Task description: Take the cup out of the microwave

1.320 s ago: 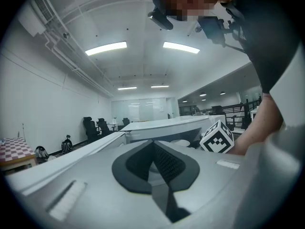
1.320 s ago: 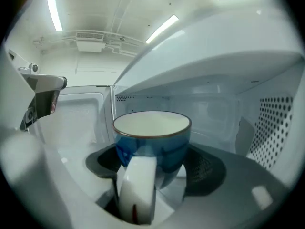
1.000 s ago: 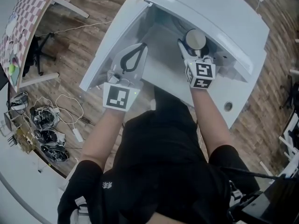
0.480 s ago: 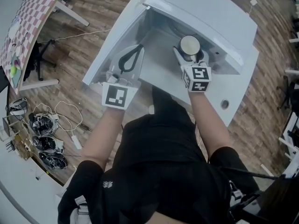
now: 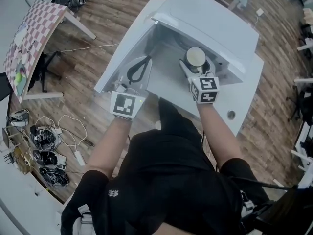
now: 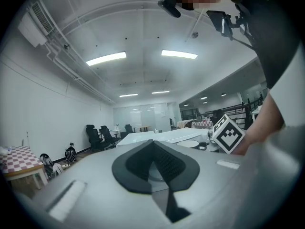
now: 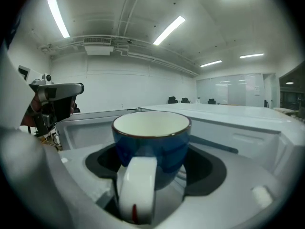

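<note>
A blue cup with a white inside and white handle sits at the mouth of the white microwave. My right gripper is shut on the cup, its jaws closed on the white handle. The right gripper view shows the cup upright just above the jaws, and my right gripper clamps the handle. My left gripper is shut and empty, lying by the open microwave door. In its own view the left gripper shows both dark pads meeting at the tip.
The microwave stands on a white table with a round hole. On the wooden floor to the left stand a checkered table and a heap of cables. Office chairs line the far room.
My right gripper has drawn the cup a little toward me, away from the microwave's back. The left gripper stays by the door, still shut.
</note>
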